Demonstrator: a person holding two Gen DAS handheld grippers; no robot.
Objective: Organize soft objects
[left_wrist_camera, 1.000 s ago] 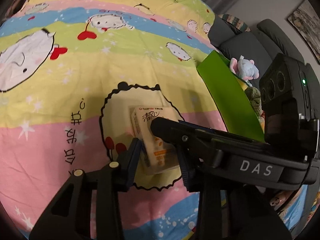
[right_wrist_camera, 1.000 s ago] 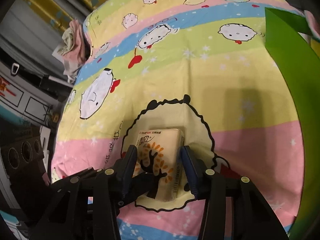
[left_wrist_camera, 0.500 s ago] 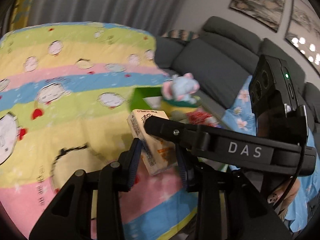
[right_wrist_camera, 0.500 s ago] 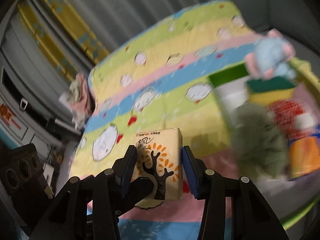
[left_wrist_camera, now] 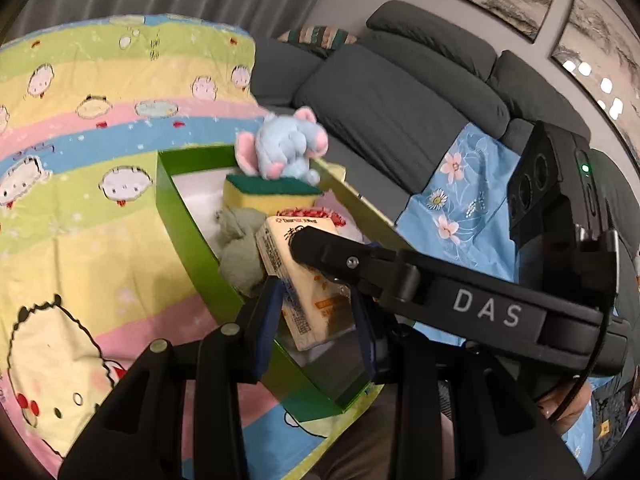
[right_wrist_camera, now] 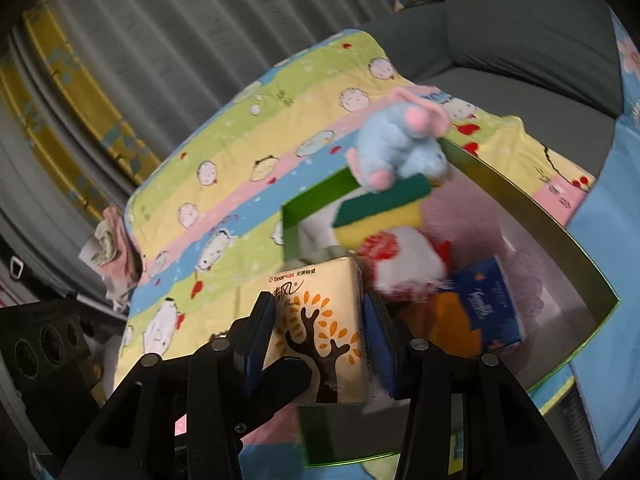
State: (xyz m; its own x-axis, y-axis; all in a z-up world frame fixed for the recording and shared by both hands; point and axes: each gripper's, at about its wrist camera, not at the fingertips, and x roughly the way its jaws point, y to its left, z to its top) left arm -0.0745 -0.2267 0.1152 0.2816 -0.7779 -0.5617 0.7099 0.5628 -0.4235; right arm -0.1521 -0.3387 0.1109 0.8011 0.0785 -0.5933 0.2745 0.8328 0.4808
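A second ago the cream-coloured soft pack of tissues printed with a dark tree and orange leaves [right_wrist_camera: 320, 328] lay flat on the striped cartoon-print blanket [left_wrist_camera: 80, 184]; now it has been lifted and carried across, and it hangs in the air over the near end of the green open-topped storage box [left_wrist_camera: 188, 236]. The right gripper [right_wrist_camera: 320, 340] is clamped on the pack's two sides, its blue pads pressed against the wrapper. The left gripper [left_wrist_camera: 316, 316] sits on either side of the same pack in its own view, but whether its pads press or merely flank the pack I cannot tell. The move suggests the pick-up is done and only the lowering and release into the box remain. The pack looks plump and slightly squashed, its wrapper glossy. Already inside the box are a pale blue plush elephant with pink ears [left_wrist_camera: 284, 148] sitting on a yellow sponge with a green scouring top [left_wrist_camera: 268, 196], a grey-green fuzzy plush [left_wrist_camera: 240, 252], a red-and-white soft item [right_wrist_camera: 400, 264] and a blue tissue pack [right_wrist_camera: 484, 304]. A dark grey sofa [left_wrist_camera: 400, 116] stands behind.
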